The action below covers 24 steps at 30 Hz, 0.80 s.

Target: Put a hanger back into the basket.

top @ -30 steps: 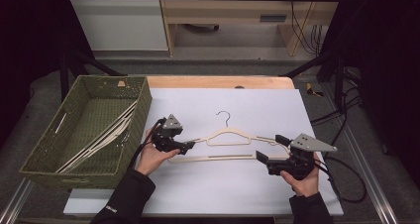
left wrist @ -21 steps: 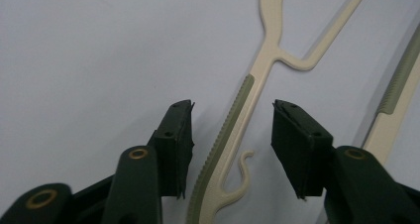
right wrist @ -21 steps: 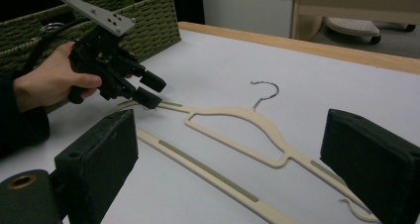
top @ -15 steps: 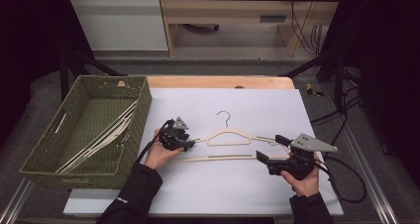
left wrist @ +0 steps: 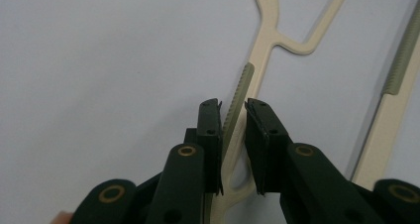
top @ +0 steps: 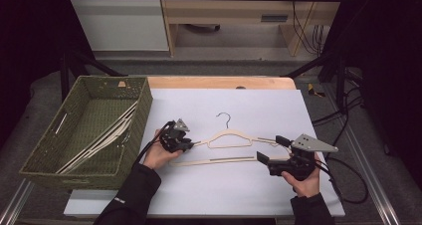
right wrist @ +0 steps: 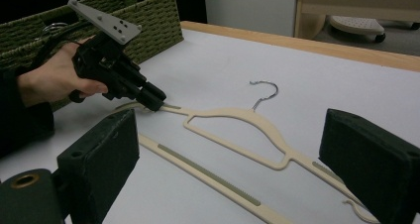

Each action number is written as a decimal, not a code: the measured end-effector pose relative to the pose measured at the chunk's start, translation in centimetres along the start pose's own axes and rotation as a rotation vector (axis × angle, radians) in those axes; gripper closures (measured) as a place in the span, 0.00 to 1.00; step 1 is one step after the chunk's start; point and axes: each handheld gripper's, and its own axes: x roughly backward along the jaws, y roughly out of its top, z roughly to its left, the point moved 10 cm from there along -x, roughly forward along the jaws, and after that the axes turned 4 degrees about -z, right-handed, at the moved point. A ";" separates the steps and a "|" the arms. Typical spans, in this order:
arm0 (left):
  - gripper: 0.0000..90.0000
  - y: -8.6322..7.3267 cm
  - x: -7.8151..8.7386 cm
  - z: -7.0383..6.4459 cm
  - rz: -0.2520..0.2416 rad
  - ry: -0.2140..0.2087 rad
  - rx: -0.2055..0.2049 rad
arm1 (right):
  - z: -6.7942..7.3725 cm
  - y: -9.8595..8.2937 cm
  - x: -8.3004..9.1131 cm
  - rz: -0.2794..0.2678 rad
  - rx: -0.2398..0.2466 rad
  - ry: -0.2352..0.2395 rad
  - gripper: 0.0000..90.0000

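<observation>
Cream plastic hanger (top: 234, 138) lies on the white counter (top: 224, 195), right of the green basket (top: 45, 155). Left claw (left wrist: 233, 135) pinches its near arm tip; right claw (top: 271, 150) gapes wide, empty, at the opposite end.

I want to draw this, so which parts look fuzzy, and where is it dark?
In the left gripper view, the left hand-held gripper close up is soft, and the hanger blurs a little. In the right gripper view, the right hand-held gripper looks fuzzy up close while the basket is sharper. In the high view, the white table is bright with dark surroundings.
</observation>
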 end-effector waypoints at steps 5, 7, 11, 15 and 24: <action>0.88 -0.5 0.7 -1.4 0.009 0.002 -0.026 | 0.1 0.1 0.0 -0.005 -0.004 -0.002 0.10; 1.00 -0.4 1.4 -2.2 -0.019 -0.074 0.027 | 0.1 0.1 0.0 -0.005 -0.001 0.002 0.10; 0.98 -0.3 1.2 -2.1 -0.030 0.004 -0.058 | 0.2 0.0 0.0 0.000 0.003 0.008 0.10; 0.81 0.9 1.0 -1.4 -0.088 0.034 -0.041 | 0.2 0.0 -0.1 -0.002 -0.001 0.006 0.10; 0.75 -0.4 -0.1 -1.2 -0.026 -0.015 -0.013 | 0.2 0.0 0.0 0.002 0.008 0.010 0.11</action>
